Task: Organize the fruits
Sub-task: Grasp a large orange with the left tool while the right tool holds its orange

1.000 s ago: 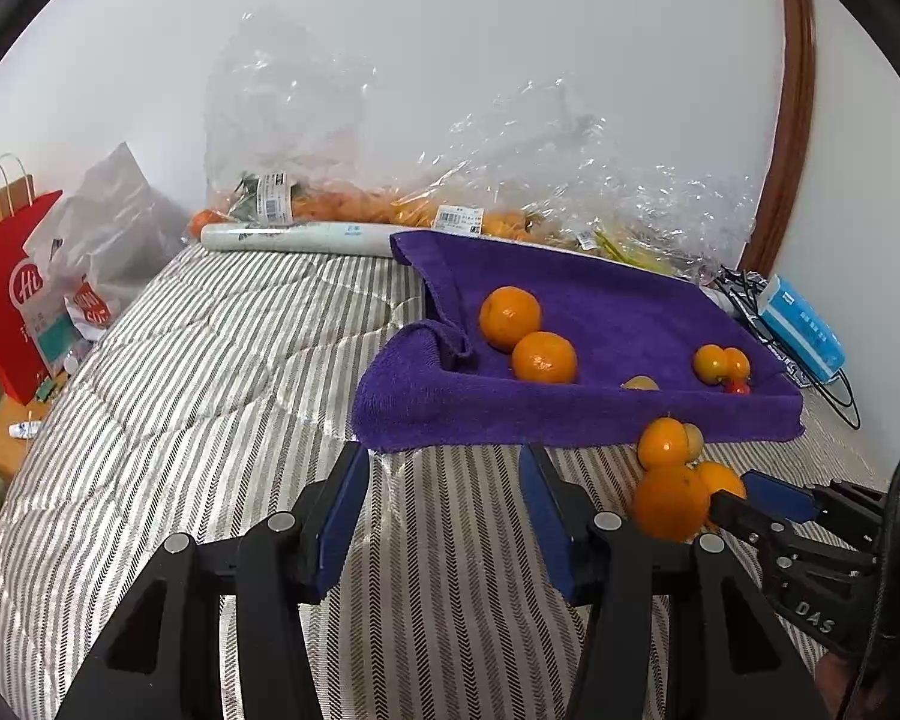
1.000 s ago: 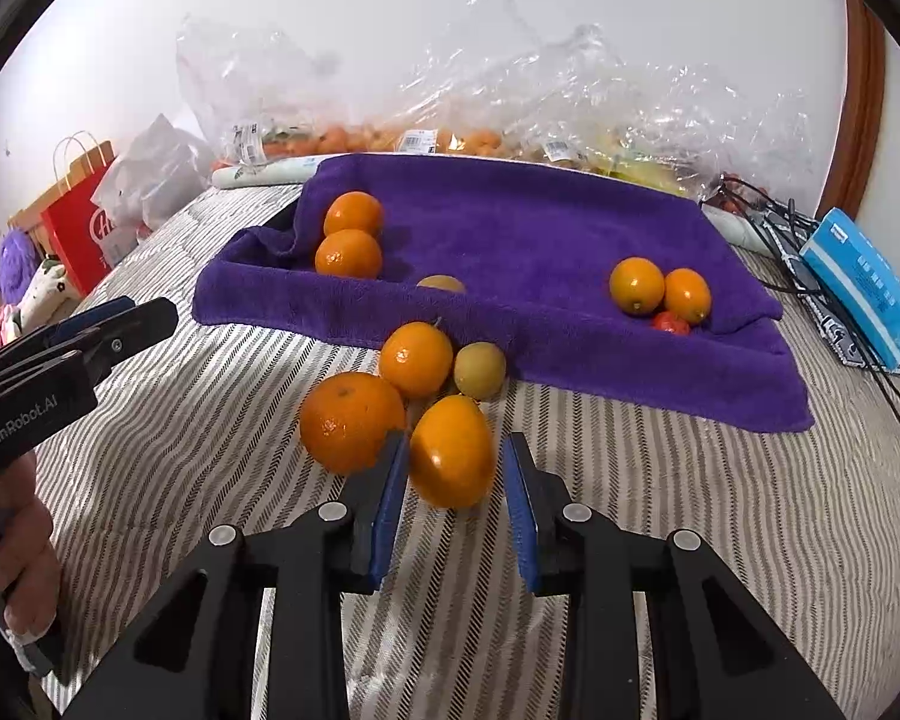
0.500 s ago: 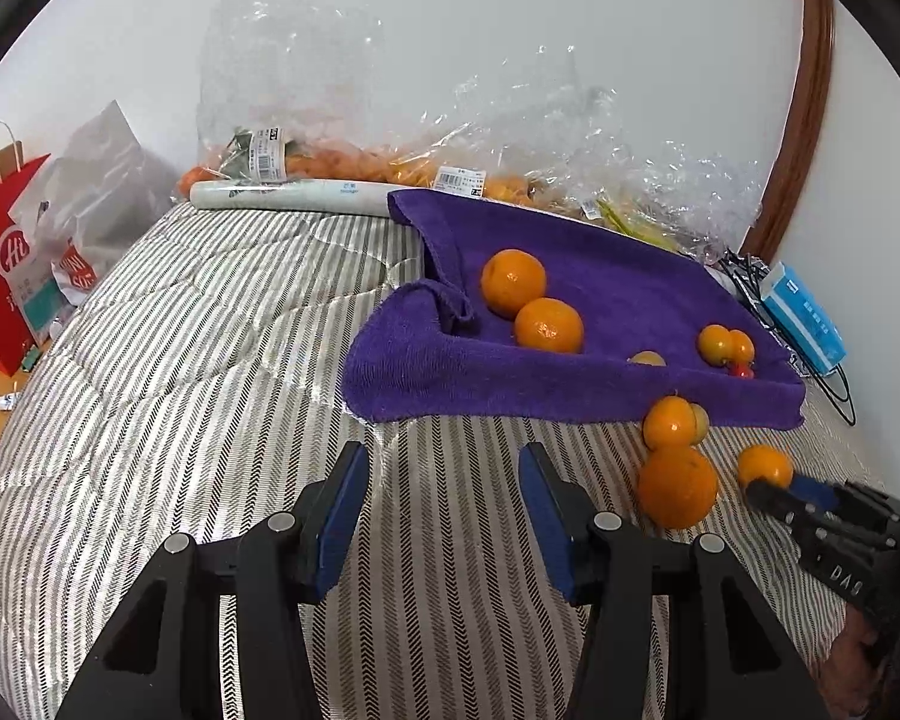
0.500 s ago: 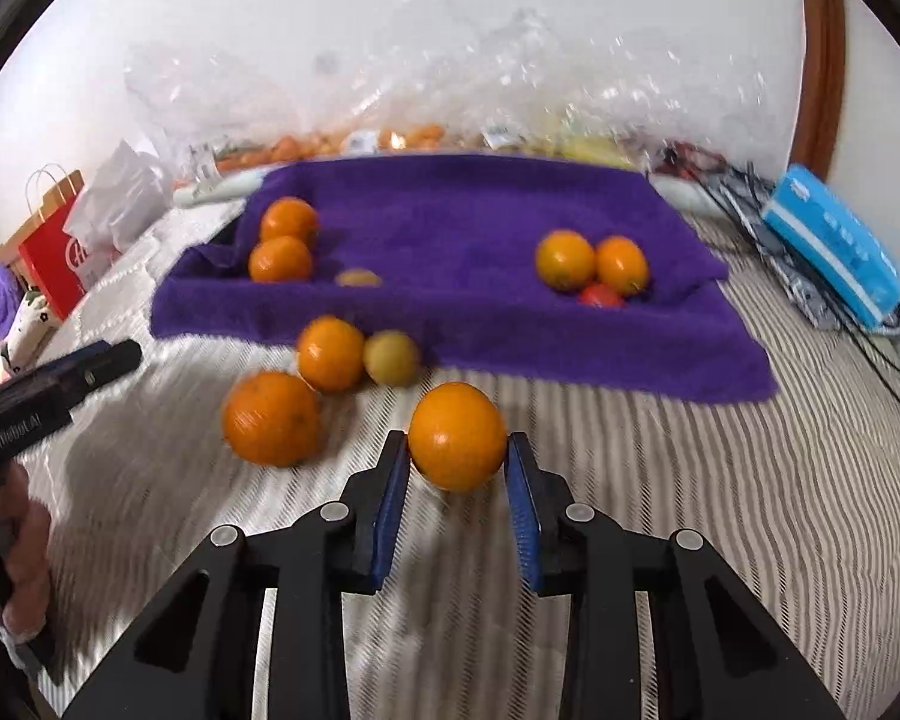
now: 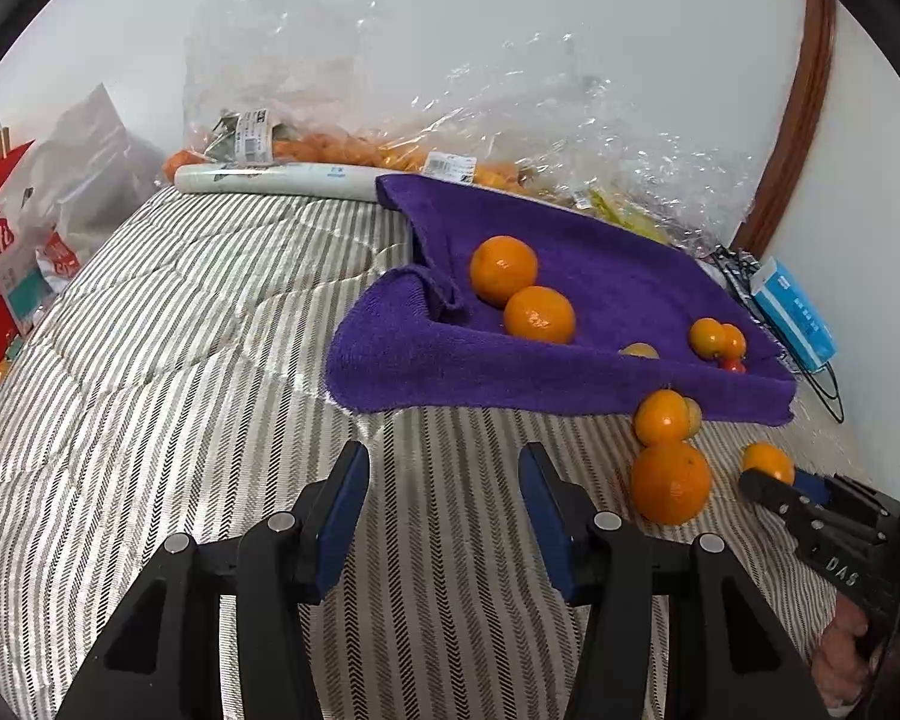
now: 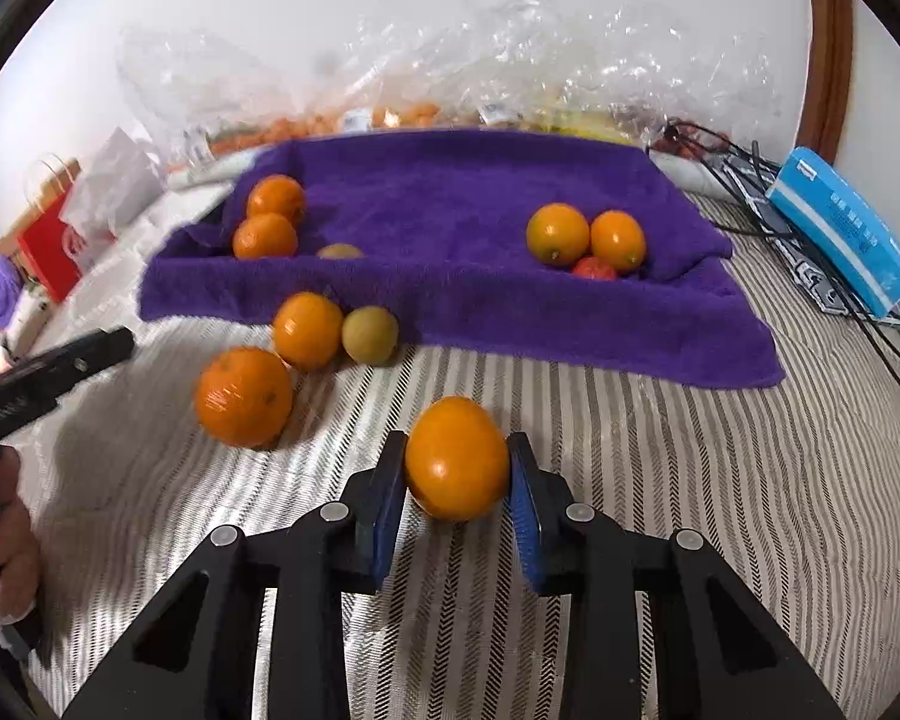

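An orange (image 6: 456, 459) is pinched by the right claw (image 6: 457, 474) above the striped bed (image 6: 690, 480); the left claw (image 5: 444, 480) is held spread, empty, near the purple towel (image 5: 570, 372).

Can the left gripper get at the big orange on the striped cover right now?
Probably yes: the left gripper is open and empty, the big orange lies just off to its side on bare striped cover, nothing between.
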`<state>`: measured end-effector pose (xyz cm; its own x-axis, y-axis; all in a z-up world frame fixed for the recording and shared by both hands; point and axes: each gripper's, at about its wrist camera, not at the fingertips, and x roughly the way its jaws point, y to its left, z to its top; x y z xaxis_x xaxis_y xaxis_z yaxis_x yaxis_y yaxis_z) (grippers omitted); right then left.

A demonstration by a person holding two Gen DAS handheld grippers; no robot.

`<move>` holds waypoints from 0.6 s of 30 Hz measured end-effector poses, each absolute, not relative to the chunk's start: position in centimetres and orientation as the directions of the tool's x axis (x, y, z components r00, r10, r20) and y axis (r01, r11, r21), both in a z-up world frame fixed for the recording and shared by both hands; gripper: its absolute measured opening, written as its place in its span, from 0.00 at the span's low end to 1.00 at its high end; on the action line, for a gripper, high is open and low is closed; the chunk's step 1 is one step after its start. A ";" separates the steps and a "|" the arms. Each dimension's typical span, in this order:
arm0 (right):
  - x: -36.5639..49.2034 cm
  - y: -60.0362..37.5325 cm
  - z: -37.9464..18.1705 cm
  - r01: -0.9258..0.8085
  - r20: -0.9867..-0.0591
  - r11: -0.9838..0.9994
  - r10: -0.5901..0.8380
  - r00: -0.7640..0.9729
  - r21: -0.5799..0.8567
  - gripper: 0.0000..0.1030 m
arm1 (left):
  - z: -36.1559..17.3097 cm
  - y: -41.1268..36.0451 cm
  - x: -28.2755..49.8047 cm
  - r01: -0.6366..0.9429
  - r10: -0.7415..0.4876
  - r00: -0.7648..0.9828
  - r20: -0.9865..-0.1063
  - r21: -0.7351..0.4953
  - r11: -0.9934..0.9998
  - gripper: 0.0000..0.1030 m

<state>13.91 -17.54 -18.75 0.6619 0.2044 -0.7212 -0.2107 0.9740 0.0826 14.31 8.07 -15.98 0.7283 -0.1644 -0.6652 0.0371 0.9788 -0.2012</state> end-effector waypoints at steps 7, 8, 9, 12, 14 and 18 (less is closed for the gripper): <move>12.2 -20.3 -17.4 -0.204 -0.643 0.979 0.144 0.752 -0.020 0.31 | -15.7 7.2 14.0 0.129 -0.241 0.732 -0.637 -0.218 0.967 0.48; 12.1 -20.9 -17.2 -0.203 -0.633 0.979 0.161 0.757 0.006 0.31 | -15.7 7.1 14.0 0.139 -0.255 0.730 -0.634 -0.228 0.964 0.48; 12.1 -21.4 -17.1 -0.201 -0.624 0.979 0.171 0.762 0.022 0.31 | -15.7 7.2 14.0 0.148 -0.271 0.727 -0.631 -0.243 0.959 0.48; 12.5 -22.2 -16.9 -0.198 -0.611 0.979 0.190 0.768 0.055 0.32 | -16.0 7.1 14.0 0.208 -0.366 0.696 -0.618 -0.315 0.926 0.40; 12.5 -22.4 -16.7 -0.212 -0.593 0.974 0.216 0.776 0.077 0.32 | -16.0 6.4 13.7 0.216 -0.358 0.693 -0.625 -0.293 0.931 0.35; 12.2 -23.1 -16.4 -0.247 -0.547 0.959 0.283 0.788 0.139 0.32 | -15.9 5.4 12.8 0.249 -0.367 0.683 -0.632 -0.271 0.930 0.34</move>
